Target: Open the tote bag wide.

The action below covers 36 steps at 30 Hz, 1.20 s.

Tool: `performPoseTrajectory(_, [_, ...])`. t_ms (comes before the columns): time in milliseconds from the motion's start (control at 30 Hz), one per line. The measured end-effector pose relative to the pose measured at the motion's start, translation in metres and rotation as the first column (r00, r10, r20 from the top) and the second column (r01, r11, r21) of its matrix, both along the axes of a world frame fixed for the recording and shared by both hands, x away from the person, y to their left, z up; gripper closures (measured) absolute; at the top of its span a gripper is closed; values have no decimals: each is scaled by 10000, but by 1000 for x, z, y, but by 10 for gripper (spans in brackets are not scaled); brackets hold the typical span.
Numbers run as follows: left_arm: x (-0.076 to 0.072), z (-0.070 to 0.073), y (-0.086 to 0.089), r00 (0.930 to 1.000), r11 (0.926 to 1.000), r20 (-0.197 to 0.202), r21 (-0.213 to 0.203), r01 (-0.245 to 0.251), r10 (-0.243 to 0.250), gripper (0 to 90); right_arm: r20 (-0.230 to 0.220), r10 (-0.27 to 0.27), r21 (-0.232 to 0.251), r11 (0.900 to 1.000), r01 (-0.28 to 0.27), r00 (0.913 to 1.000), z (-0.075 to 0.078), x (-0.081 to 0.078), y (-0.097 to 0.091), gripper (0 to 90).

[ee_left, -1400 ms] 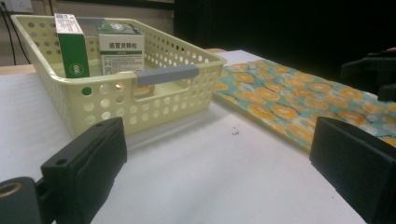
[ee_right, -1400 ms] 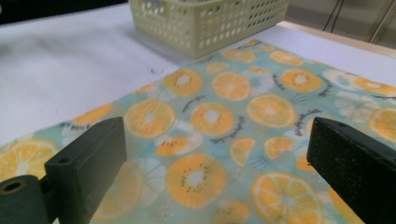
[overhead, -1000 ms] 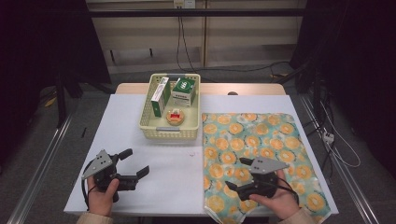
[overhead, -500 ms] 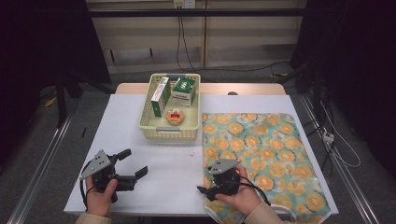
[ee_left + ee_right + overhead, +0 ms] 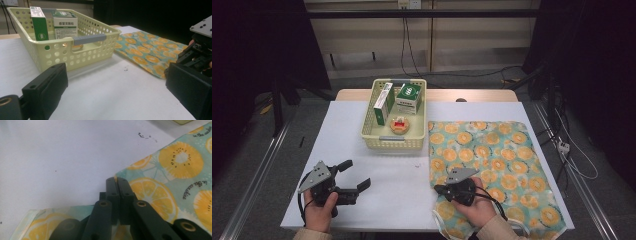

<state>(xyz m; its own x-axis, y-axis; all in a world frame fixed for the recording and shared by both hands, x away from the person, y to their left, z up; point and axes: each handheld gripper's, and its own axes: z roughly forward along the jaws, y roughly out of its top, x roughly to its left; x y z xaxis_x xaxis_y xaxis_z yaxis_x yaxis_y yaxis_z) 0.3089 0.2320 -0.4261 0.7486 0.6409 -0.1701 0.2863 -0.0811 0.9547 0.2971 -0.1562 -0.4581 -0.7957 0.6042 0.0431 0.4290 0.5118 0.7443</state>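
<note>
Right gripper (image 5: 443, 190) fingers pinch shut on the soft, light cloth (image 5: 492, 165) edge, at nine o'clock; left gripper (image 5: 357, 176) fingers spread wide, empty.

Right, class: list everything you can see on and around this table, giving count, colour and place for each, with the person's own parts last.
Table: one, white top, centre.
Basket: one, pale yellow with a grey handle, far middle of the table.
Boxes: two, green and white, upright in the basket.
Round item: one, orange and red, in the basket's near part.
Cloth: one, teal with orange citrus slices, flat on the right side.
Left tool: black, open, over bare table.
Right tool: black, shut on the cloth's near left edge.
Hands: two, near edge.
</note>
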Motion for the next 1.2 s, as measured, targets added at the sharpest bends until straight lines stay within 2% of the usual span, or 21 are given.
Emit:
performPoseTrajectory(100, [0,0,0,10000,10000,18,3,2,-2,39,-36,-44,86,10000,44,10000,2,4,-2,900])
performPoseTrajectory(200, [0,0,-1,10000,10000,6,-28,20,-20,39,-149,-256,383,9989,261,9996,10,13,-8,900])
performPoseTrajectory(267, [0,0,-2,10000,10000,26,-8,59,-59,39,-105,-433,621,9971,439,9990,16,21,-11,900])
performPoseTrajectory(333, [0,0,-2,10000,10000,21,-3,70,-70,39,-262,-588,930,9938,610,9979,22,30,-15,900])
performPoseTrajectory(367, [0,0,-2,10000,10000,9,-7,67,-67,40,-307,-800,1143,9900,830,9963,28,40,-17,900])
performPoseTrajectory(400, [0,0,-2,10000,10000,-31,-26,40,-40,40,-307,-800,1143,9900,830,9963,28,40,-17,900])
performPoseTrajectory(467, [0,0,-1,10000,10000,-37,8,74,-74,39,-337,-1000,1292,9862,1036,9944,34,51,-19,900])
performPoseTrajectory(667, [0,0,-1,9999,9999,-60,-76,100,-100,39,-95,-1623,1159,9799,1623,9867,45,87,-22,900])
performPoseTrajectory(833, [1,-1,0,9999,9999,-103,-78,130,-130,39,-246,-2022,1290,9705,2037,9790,48,116,-29,900])
performPoseTrajectory(967, [2,-2,0,9997,9998,-126,-112,186,-187,39,-319,-2377,1489,9593,2398,9708,51,134,-35,900])
performPoseTrajectory(1000, [2,-2,0,9997,9998,-130,-111,192,-194,40,-245,-2528,1553,9548,2535,9672,53,139,-36,900])
performPoseTrajectory(1100, [3,-2,-2,9996,9996,-200,-162,215,-219,40,-8,-2710,1433,9526,2683,9626,58,154,-38,900])
performPoseTrajectory(1200, [3,-2,-2,9995,9996,-181,-126,252,-254,40,55,-2916,1513,9458,2875,9565,61,166,-37,900])
